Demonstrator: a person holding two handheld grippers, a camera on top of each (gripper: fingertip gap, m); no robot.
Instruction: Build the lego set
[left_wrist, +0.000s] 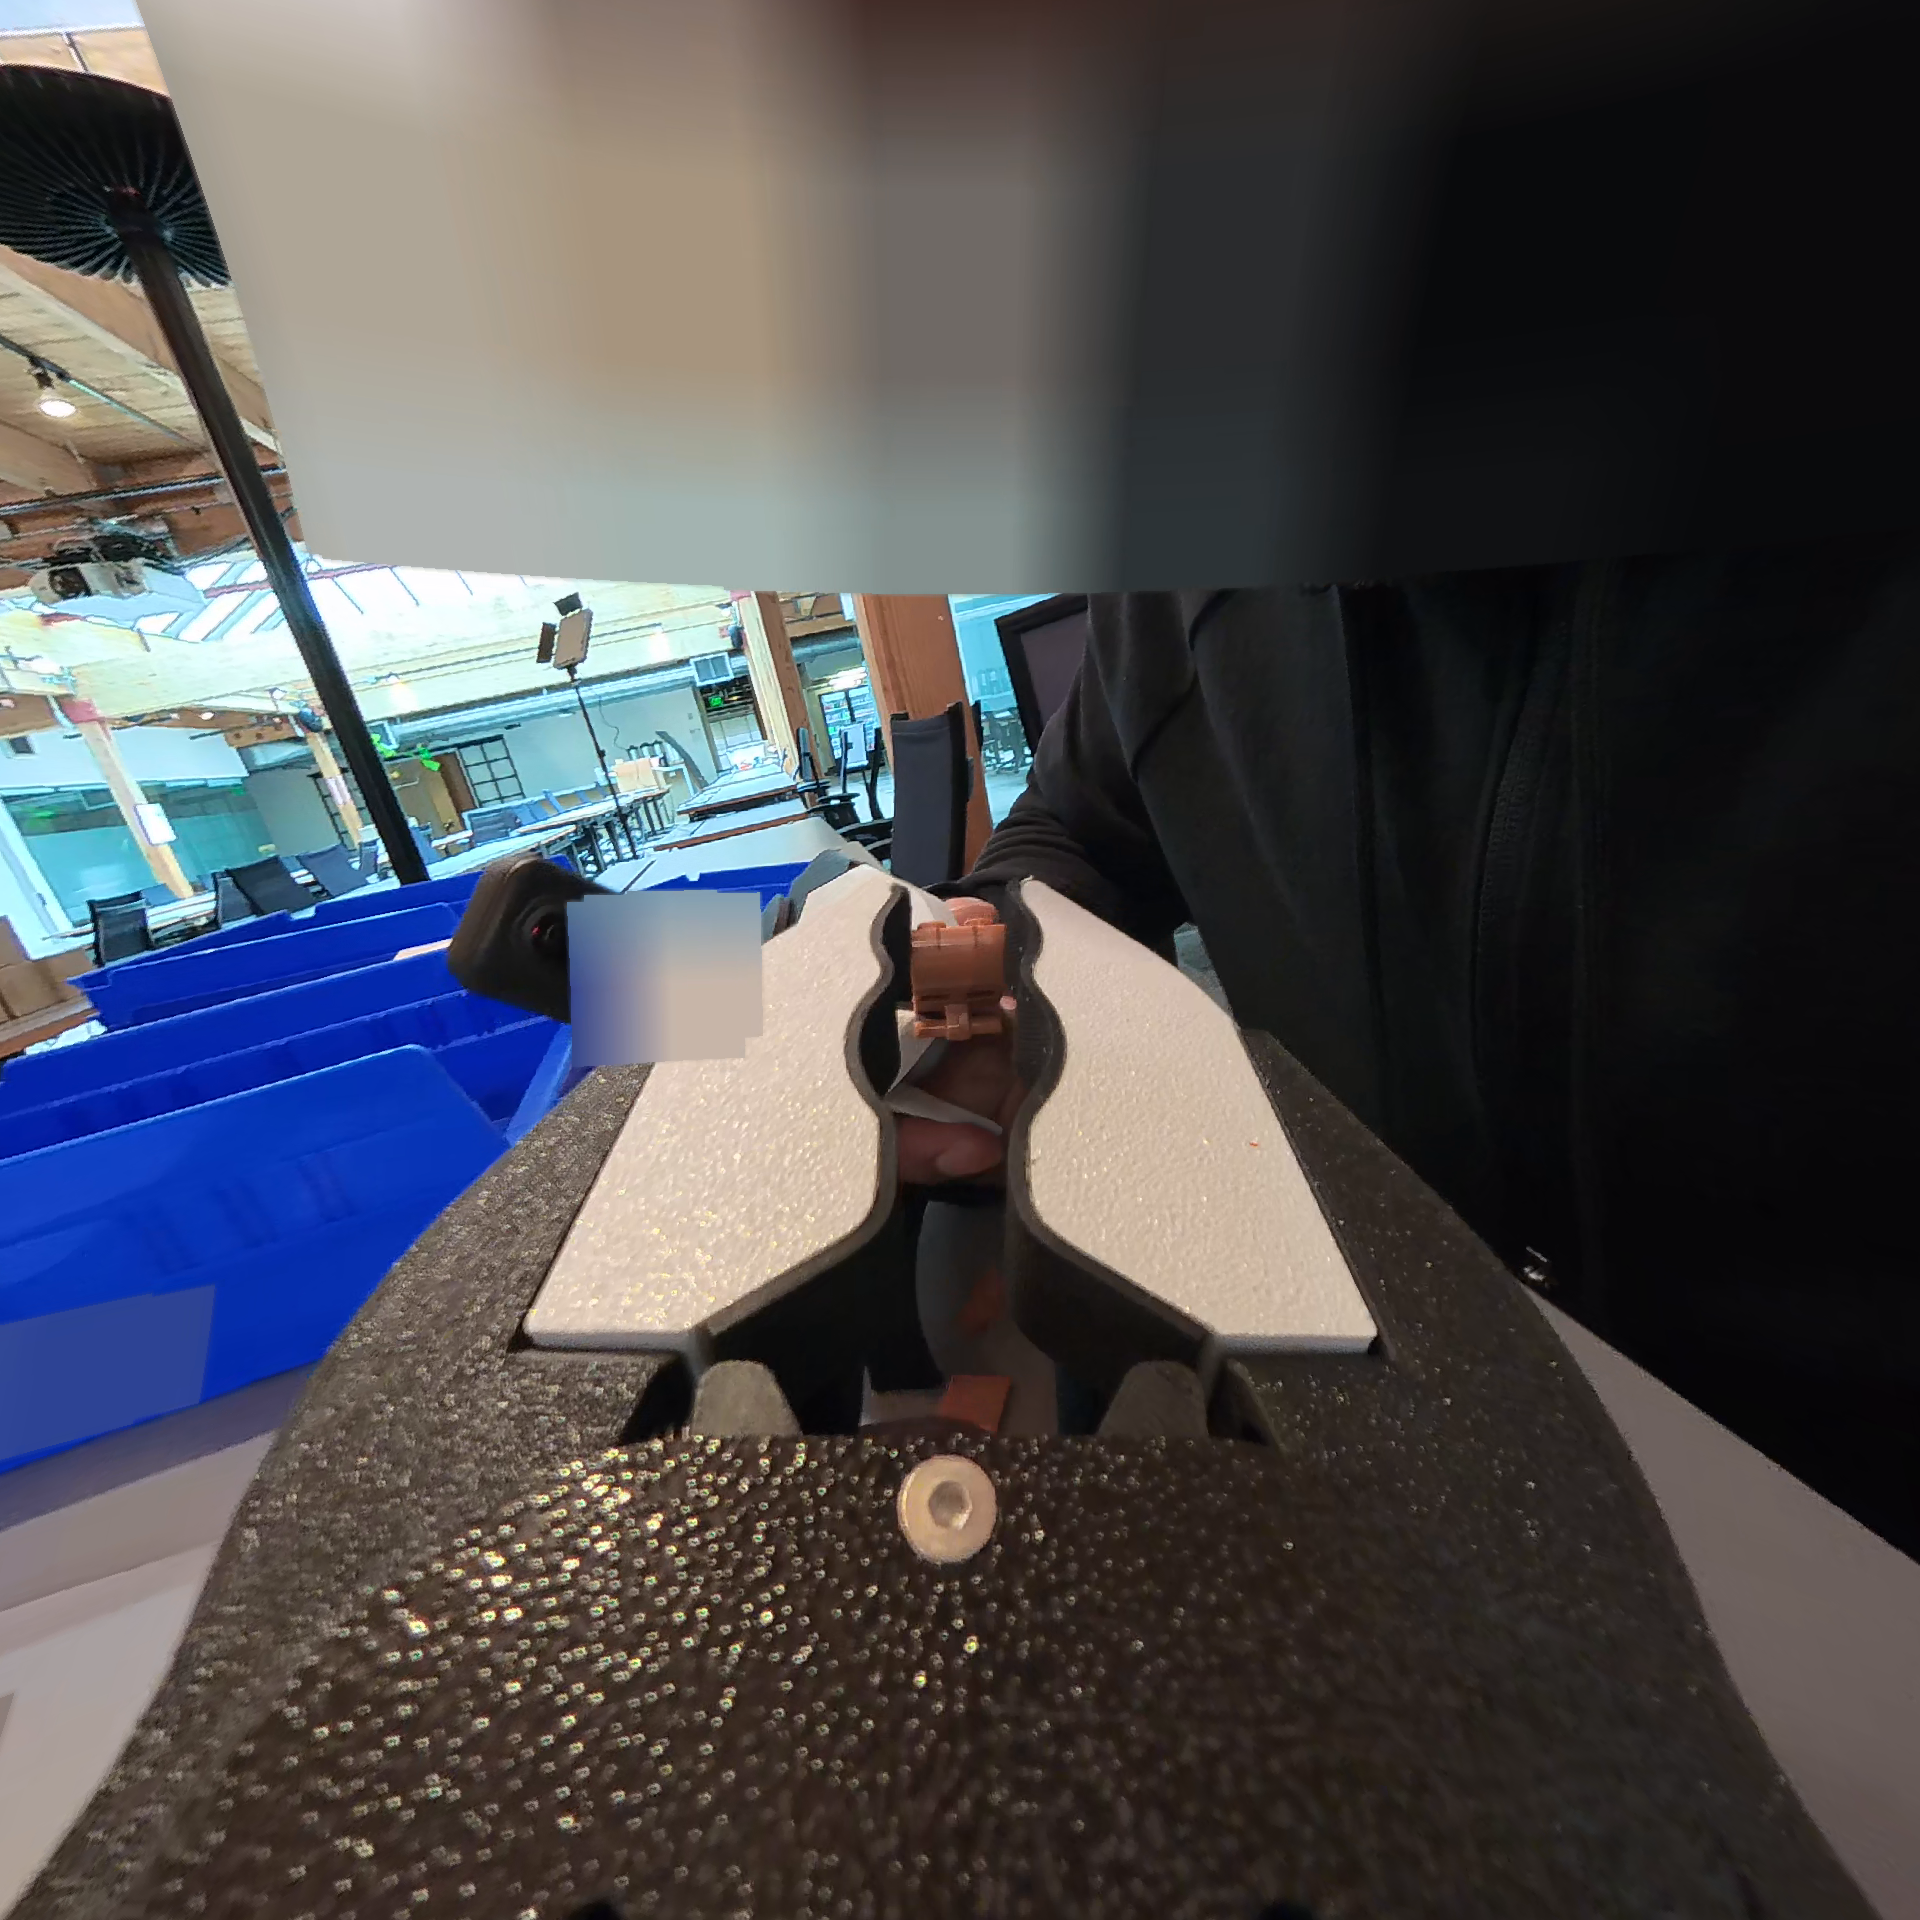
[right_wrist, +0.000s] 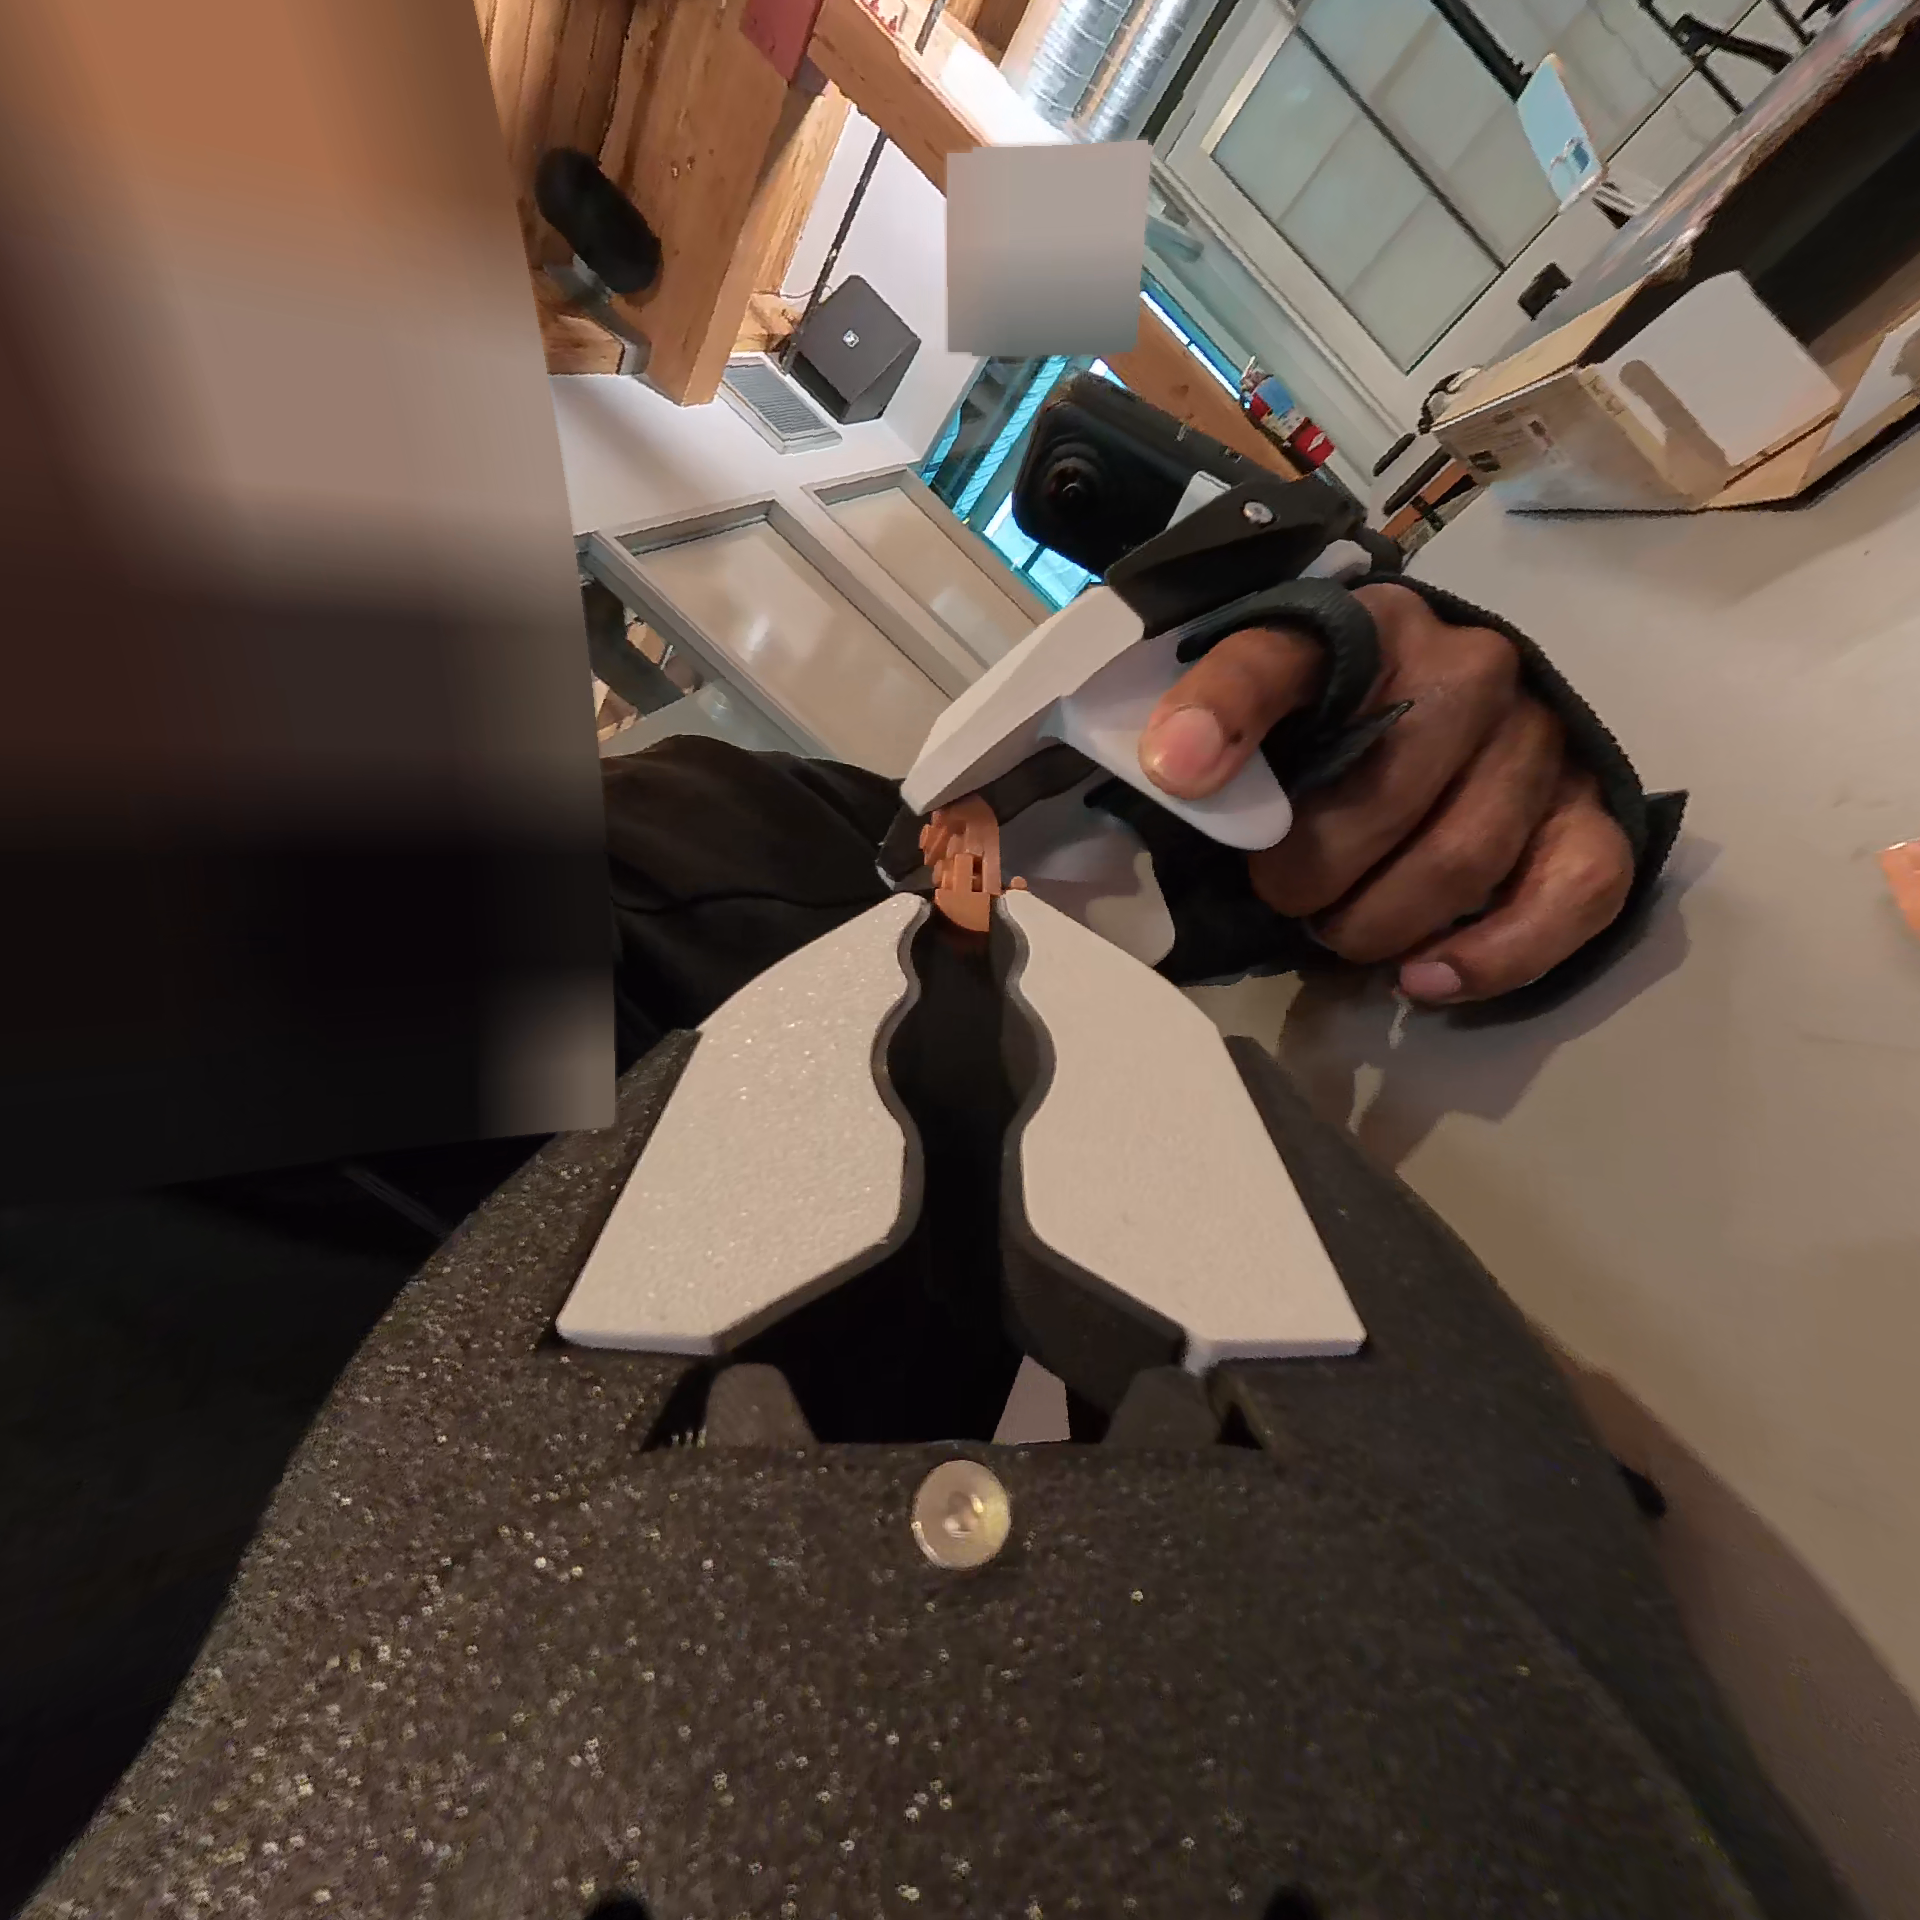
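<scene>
Fingertips of the left gripper (left_wrist: 956, 961) pinch a small orange plastic piece (left_wrist: 956, 977), which sits between them near their tips. Right gripper (right_wrist: 964, 920) clamps the same orange piece (right_wrist: 966, 868) from the opposite end, tip to tip with the left. Blue bins (left_wrist: 229, 1101) lie to the left jaws' left side.

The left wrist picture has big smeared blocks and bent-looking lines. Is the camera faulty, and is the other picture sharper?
Left wrist view: the smeared blocks are patches laid over afterwards; the black pole bows from the wide lens; the orange piece is fairly sharp. Right wrist view: similar patches, tilted room, glints on the black housing; the orange piece looks softer.
</scene>
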